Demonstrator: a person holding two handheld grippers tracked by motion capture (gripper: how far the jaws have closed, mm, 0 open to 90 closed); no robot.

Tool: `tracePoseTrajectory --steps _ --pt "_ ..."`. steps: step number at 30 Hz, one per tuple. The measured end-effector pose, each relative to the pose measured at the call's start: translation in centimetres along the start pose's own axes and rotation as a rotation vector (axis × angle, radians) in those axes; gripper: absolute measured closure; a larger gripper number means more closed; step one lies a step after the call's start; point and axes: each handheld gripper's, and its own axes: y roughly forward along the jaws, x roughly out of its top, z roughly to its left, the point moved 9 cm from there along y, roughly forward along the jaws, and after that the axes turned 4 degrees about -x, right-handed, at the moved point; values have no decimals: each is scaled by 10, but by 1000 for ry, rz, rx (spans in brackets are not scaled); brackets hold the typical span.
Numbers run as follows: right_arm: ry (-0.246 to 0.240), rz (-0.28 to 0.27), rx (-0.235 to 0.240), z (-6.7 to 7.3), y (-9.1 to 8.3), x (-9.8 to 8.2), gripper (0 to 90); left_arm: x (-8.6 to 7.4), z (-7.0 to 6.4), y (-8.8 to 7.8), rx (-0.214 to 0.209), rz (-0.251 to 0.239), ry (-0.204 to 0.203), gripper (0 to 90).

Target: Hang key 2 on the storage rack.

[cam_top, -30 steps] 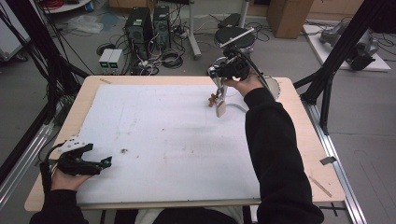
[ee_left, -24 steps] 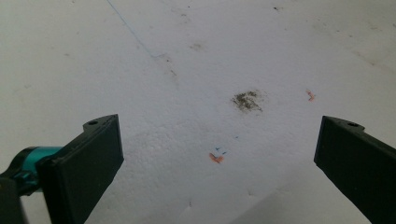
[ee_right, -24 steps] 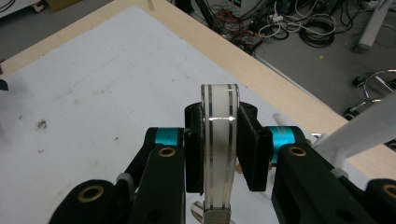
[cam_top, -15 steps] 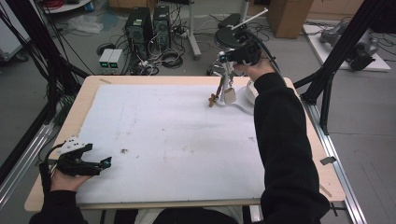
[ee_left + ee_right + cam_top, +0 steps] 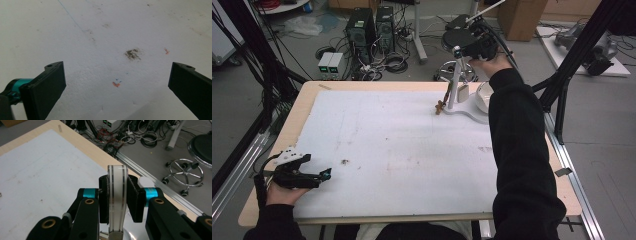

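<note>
Lifted my right tool (image 5: pixel 455 51) higher since before, clamped on the white lamp-like stand (image 5: pixel 453 82); setting down remains, left tool (image 5: pixel 326 173) idle, open.

A light wooden table (image 5: pixel 307 100) with a pale rim carries a large white foam-like sheet (image 5: pixel 402 150) that covers nearly all of its top, leaving bare wood along the left, far and right edges. The sheet is scuffed, with a small dark smudge (image 5: pixel 345 161) near its left front part, seen in the left gripper view as a grey-green stain (image 5: pixel 132 54) beside small orange flecks (image 5: pixel 115 84). A white flat curved base (image 5: pixel 467 111) lies at the sheet's far right
</note>
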Motion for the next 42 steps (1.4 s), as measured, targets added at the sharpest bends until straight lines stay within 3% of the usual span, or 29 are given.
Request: tracePoseTrajectory --steps 12,24,33,42 --pt "24 -17 -62 -12 -8 21 739 1 0 0 -4 -2 3 17" --pt "11 -8 -66 -2 4 26 739 1 1 -1 -4 -4 2 17" --pt "20 -4 -91 -5 9 28 739 0 1 -1 -4 -5 1 17" --pt "1 -2 -95 5 21 34 739 1 1 0 -6 -5 0 17"
